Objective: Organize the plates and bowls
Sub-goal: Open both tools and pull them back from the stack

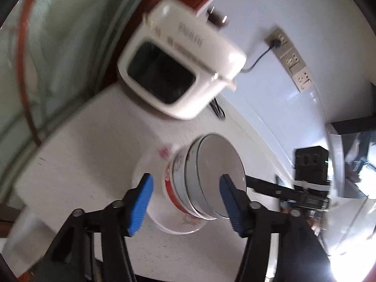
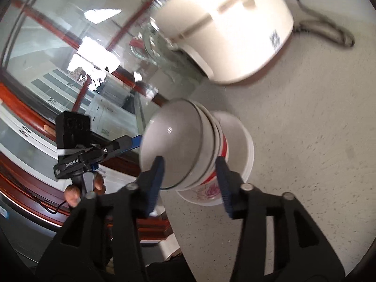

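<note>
A stack of bowls stands on a white plate with a red pattern, on a pale counter. The top bowl is plain grey-white inside and the lowest one has a red band. My left gripper is open, its blue pads either side of the stack, with a gap at the left pad. In the right wrist view the same bowls and plate sit between the pads of my right gripper, which is open and does not squeeze them. Each gripper is seen from the other's camera.
A white rice cooker stands just behind the stack, its cord lying on the counter. Wall sockets are at the back. A glass cabinet with a red wooden frame borders the counter. A hand holds the left gripper.
</note>
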Demonstrator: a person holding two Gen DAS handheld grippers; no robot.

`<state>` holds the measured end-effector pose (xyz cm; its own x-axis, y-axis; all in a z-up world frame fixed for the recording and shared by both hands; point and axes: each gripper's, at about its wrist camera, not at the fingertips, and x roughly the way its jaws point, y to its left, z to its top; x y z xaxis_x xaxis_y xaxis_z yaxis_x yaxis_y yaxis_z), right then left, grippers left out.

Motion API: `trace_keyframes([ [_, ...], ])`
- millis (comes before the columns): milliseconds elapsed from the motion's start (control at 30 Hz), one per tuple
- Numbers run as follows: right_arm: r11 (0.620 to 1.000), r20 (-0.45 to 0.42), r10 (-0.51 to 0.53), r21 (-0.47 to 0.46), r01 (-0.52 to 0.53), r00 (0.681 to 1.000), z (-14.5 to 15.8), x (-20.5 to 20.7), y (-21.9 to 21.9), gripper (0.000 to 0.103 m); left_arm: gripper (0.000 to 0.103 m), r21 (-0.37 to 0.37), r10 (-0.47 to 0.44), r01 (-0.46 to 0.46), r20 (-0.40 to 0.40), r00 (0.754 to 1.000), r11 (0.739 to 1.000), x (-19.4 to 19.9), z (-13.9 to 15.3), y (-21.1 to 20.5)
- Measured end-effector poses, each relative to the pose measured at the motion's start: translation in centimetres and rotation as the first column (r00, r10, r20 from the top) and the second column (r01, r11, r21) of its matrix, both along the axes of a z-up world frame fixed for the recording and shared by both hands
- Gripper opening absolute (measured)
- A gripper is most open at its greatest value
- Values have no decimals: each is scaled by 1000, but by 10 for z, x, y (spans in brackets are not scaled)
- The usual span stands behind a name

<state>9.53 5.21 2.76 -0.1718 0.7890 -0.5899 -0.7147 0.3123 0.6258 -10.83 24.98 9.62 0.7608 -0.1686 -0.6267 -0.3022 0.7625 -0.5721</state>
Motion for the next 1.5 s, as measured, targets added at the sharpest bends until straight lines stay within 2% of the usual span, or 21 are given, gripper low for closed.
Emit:
trace_keyframes([
  [33,1000,74,-31,5,31,997,10,-8,-8,60,67,59,21,-22,22,1000,998,-10,9,-10],
  [67,998,141,-58,8,58,988,17,-17,-15,70,70,131,43,-48,46,998,990,-21,17,-25],
  [100,996,212,-86,15,84,973,23,-28,-24,74,78,194,64,-77,70,995,978,-31,22,-38],
  [133,994,280,-114,32,109,953,27,-42,-33,75,88,264,89,-114,108,990,958,-43,26,-55],
  [167,990,326,-141,50,132,935,30,-53,-42,75,92,329,112,-155,147,983,931,-54,27,-73],
  [233,976,407,-219,89,200,887,32,-73,-56,80,103,454,161,-234,194,968,860,-70,23,-106],
  [300,958,476,-285,121,259,832,27,-89,-68,85,103,558,169,-249,191,967,792,-77,13,-136],
  [333,951,502,-306,129,280,809,21,-97,-72,85,103,592,167,-237,171,971,771,-77,8,-147],
  [467,956,555,-281,95,276,783,-5,-111,-82,85,103,629,201,-271,183,962,728,-84,-8,-169],
  [567,956,586,-282,103,276,760,-14,-114,-90,85,103,612,210,-274,176,962,742,-86,-19,-178],
  [600,956,597,-281,108,272,752,-14,-113,-92,85,103,617,218,-276,169,961,737,-83,-21,-183],
  [633,956,603,-281,110,272,746,-14,-112,-92,85,103,629,237,-283,159,958,724,-82,-24,-188],
  [700,957,613,-277,110,267,740,-14,-108,-94,86,103,672,298,-311,139,944,672,-78,-28,-200],
  [733,958,620,-276,118,261,734,-12,-108,-96,86,103,682,311,-316,134,941,660,-77,-30,-203],
  [833,964,647,-261,133,231,716,-11,-110,-104,87,103,648,327,-330,130,936,686,-77,-34,-205],
  [933,959,650,-283,175,224,706,-17,-107,-110,87,103,653,352,-344,125,928,675,-73,-39,-205],
  [967,954,641,-298,187,233,707,-19,-106,-113,87,103,657,356,-341,116,927,673,-71,-43,-206],
  [1067,953,602,-303,193,234,739,-25,-101,-118,87,103,660,369,-336,94,925,672,-66,-50,-208],
  [1200,952,648,-307,197,236,697,-27,-106,-123,88,103,657,391,-348,87,916,669,-64,-56,-210],
  [1333,957,621,-289,176,229,729,-34,-103,-125,88,103,655,404,-348,71,912,671,-63,-59,-208],
  [1500,961,624,-277,162,225,731,-39,-102,-123,88,103,657,410,-352,71,909,666,-63,-59,-208],
])
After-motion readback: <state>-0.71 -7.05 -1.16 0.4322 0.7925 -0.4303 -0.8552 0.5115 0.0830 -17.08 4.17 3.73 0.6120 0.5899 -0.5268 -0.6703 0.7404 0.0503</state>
